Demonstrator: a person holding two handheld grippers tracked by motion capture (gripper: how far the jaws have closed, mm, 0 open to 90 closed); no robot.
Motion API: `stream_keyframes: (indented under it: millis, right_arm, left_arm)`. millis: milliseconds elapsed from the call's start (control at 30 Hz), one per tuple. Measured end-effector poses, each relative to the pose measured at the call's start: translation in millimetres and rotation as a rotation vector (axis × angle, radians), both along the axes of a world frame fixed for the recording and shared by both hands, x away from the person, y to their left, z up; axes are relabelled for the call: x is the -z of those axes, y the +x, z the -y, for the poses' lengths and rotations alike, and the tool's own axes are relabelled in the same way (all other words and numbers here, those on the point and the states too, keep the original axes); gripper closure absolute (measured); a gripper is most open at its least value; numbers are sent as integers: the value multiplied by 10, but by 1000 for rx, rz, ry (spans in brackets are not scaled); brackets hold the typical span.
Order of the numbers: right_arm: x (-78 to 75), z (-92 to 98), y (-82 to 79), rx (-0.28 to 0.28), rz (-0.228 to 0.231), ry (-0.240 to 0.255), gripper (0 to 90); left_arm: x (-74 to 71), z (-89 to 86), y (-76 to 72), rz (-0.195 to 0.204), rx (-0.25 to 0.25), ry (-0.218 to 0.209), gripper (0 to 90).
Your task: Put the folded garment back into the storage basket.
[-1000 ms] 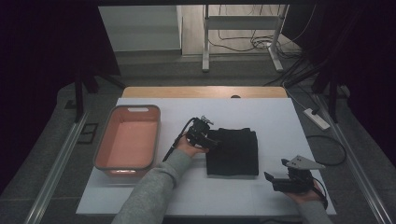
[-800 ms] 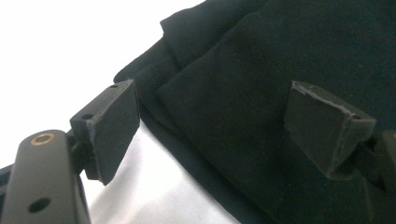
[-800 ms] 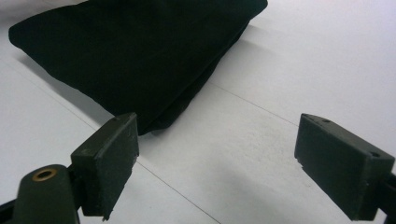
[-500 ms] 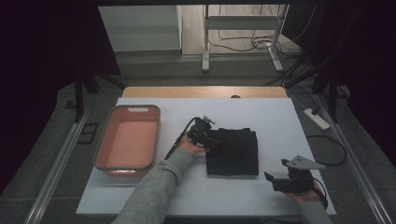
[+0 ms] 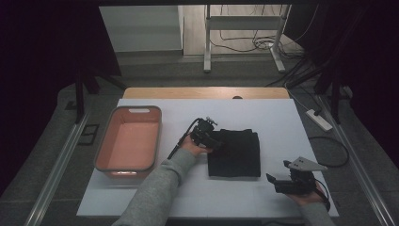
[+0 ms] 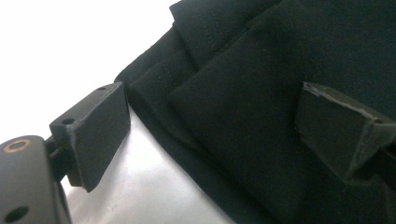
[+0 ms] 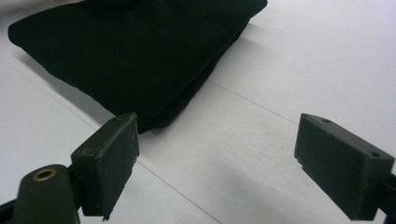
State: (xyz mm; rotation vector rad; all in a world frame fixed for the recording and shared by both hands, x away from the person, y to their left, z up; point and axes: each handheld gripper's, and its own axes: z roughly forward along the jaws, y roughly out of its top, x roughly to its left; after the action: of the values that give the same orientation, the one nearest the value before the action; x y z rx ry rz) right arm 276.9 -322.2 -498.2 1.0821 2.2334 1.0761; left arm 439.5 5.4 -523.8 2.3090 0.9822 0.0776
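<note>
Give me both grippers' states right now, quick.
Left gripper: open, its jaws just opening, astride the folded black cloth edge, pads not pressing.
Right gripper: open, holding nothing, over the white table.

A pink tub (image 5: 128, 141) is sitting on the white counter (image 5: 263, 115). A white power strip (image 5: 318, 120) is lying on the floor beside the counter.

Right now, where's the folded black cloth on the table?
In the high view the folded black cloth lies on the white table, right of the pink bin, with the left gripper at its left edge.
</note>
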Motion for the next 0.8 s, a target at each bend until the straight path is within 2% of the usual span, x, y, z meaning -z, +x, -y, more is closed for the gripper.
stream_keyframes:
  millis: [100,167,200,267,433,533,667,800]
  right_arm:
    - [-1,2,1,0,0,0,145]
    - [-1,2,1,0,0,0,145]
    - [-1,2,1,0,0,0,146]
    - [1,-1,2,1,1,2,146]
    - [-1,-1,2,4,2,2,147]
    - [-1,-2,1,3,2,1,147]
    - [-2,1,0,5,4,3,147]
    - [-3,3,0,5,5,1,148]
  left_arm:
    - [-7,28,-6,9,14,10,134]
    - [-10,28,-11,13,24,12,184]
    - [-18,27,-25,21,48,0,232]
    - [-27,19,-31,13,72,-15,348]
    - [-30,21,-46,1,85,-35,492]
    - [-20,2,-42,-18,93,-71,616]
    - [-17,-16,-55,-11,81,-89,684]
    - [-37,1,-85,19,88,-65,709]
